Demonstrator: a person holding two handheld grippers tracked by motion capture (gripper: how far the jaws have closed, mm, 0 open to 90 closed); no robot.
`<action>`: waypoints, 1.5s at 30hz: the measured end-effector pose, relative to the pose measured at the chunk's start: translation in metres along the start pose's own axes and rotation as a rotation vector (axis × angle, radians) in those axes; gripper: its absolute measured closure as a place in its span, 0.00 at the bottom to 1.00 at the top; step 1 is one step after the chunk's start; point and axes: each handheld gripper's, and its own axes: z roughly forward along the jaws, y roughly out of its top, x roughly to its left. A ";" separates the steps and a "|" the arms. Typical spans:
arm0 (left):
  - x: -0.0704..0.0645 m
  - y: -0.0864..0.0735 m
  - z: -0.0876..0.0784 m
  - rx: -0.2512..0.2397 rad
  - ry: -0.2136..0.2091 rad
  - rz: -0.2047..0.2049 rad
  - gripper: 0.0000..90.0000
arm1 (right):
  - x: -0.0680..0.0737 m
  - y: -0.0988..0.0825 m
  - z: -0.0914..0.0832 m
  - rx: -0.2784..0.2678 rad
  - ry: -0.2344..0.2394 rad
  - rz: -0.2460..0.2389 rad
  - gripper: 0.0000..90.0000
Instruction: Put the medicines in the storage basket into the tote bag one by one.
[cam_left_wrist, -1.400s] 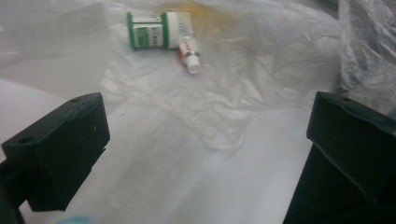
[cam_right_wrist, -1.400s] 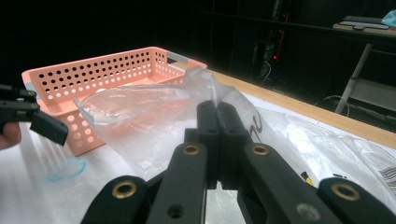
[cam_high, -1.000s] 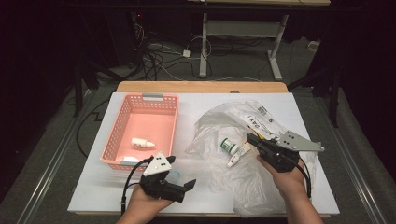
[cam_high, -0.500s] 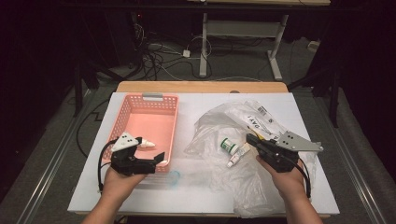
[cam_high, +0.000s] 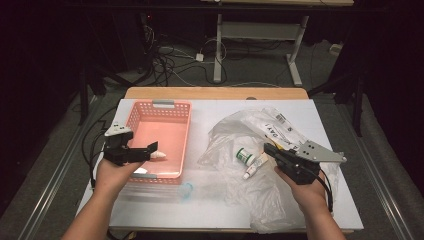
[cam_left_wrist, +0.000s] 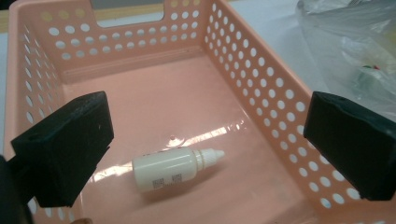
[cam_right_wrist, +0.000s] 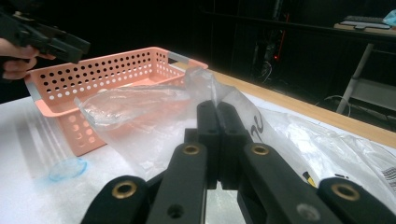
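Left gripper (cam_high: 150, 148) open, empty, above basket (cam_high: 170, 106) at left. One bottle (cam_left_wrist: 173, 167) already lying in basket. Right gripper (cam_high: 268, 149) closed, pinching bag (cam_high: 227, 135) at right. Green-capped bottle (cam_high: 245, 156) and tube (cam_high: 253, 168) left in bag, yet to transfer.

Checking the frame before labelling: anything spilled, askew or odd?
Nothing spilled. One dropper bottle lies on its side in the basket, below the open left gripper. The plastic bag lies crumpled, pinched by the shut right gripper.
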 end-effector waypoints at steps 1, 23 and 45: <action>0.002 0.002 0.003 0.022 0.002 -0.003 0.02 | 0.000 0.000 0.000 0.000 0.000 0.000 1.00; 0.015 0.026 0.077 0.598 0.075 -0.117 0.02 | -0.003 0.002 -0.005 -0.011 -0.009 0.000 1.00; 0.012 0.022 0.113 0.788 0.131 -0.132 0.05 | -0.004 0.001 -0.005 -0.008 -0.013 -0.003 1.00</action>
